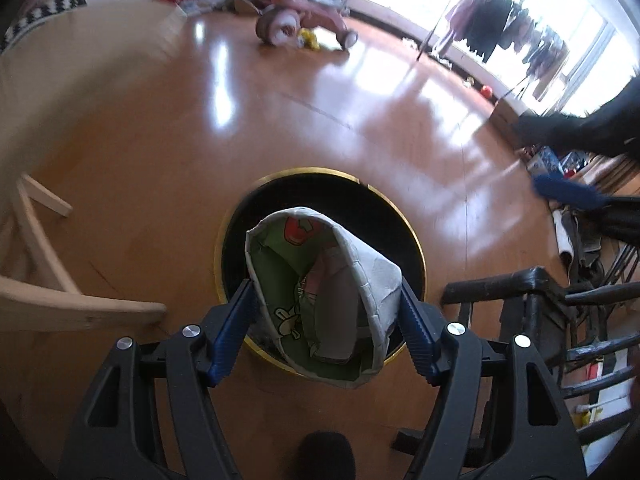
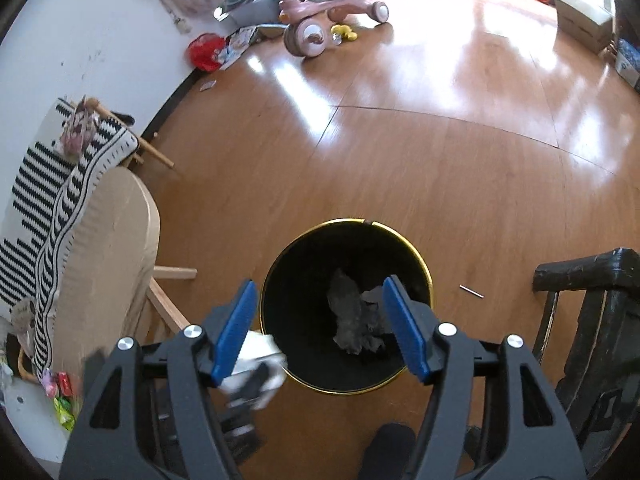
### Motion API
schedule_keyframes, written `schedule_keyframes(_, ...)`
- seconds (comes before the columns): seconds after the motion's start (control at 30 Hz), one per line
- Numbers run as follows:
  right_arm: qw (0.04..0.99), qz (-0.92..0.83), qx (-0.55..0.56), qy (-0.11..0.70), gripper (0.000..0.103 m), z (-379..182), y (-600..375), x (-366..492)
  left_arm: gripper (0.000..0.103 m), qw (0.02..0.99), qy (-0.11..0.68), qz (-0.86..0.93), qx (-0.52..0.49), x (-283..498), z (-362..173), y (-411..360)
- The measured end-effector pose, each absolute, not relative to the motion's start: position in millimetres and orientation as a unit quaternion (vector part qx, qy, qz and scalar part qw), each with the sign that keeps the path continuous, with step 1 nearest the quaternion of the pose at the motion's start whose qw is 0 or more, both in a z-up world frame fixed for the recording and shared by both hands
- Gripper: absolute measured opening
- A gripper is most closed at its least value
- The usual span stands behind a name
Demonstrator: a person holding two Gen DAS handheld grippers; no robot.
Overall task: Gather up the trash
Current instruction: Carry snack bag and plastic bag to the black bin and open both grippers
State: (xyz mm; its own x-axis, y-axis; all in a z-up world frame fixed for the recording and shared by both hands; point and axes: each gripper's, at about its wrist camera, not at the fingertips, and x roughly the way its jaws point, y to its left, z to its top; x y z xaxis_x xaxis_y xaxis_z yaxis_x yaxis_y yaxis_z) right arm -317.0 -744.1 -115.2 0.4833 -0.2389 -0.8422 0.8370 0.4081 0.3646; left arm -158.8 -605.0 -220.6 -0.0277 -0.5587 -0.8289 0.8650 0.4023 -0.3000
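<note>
The wooden floor (image 2: 400, 152) fills both views, glossy and wide, with a pink tricycle (image 2: 316, 24) far off by the wall and a black chair (image 2: 592, 320) close on the right side. On the floor stands the black bin (image 2: 280, 292) with its gold rim, open at the top, directly under both grippers.

The left gripper (image 1: 326, 308) hangs over the bin's mouth, its blue pads clamped on a crumpled snack wrapper (image 1: 320, 288), grey outside and green printed inside. The wrapper's long axis runs forward and up from the fingers, so its free end already sits above the bin's opening, while the gripped end hangs near the rim's near edge.

The right gripper (image 2: 320, 320) stands with jaws apart and nothing pressed between the pads. A dark crumpled lump (image 2: 352, 320) lies inside the bin below it. A white, blurred scrap (image 2: 260, 368) shows just under the left finger at the bin's near rim; it may be falling or resting outside, the blur leaves that unclear.

Judging from this, the left hand is the nearer to the next drop: spreading its fingers should let the wrapper fall in, though a little more forward reach would be safer.
</note>
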Motion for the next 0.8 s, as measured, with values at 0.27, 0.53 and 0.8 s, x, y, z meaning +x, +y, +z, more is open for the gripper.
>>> schedule_keyframes(0.27, 0.761, -0.356, 0.407, 0.357, 0.064, -110, -746, -324, 0.072, 0.676, 0.492, -0.523, 0.167, -164, -236, -635)
schedule_keyframes(0.53, 0.768, -0.357, 0.398, 0.352, 0.068, -105, -739, -316, 0.085, 0.682, 0.480, -0.528, 0.159, -163, -221, -633)
schedule_keyframes(0.8, 0.796, -0.329, 0.370, 0.348, 0.073, -80, -704, -267, 0.087, 0.717, 0.460, -0.509, 0.123, -126, -156, -567)
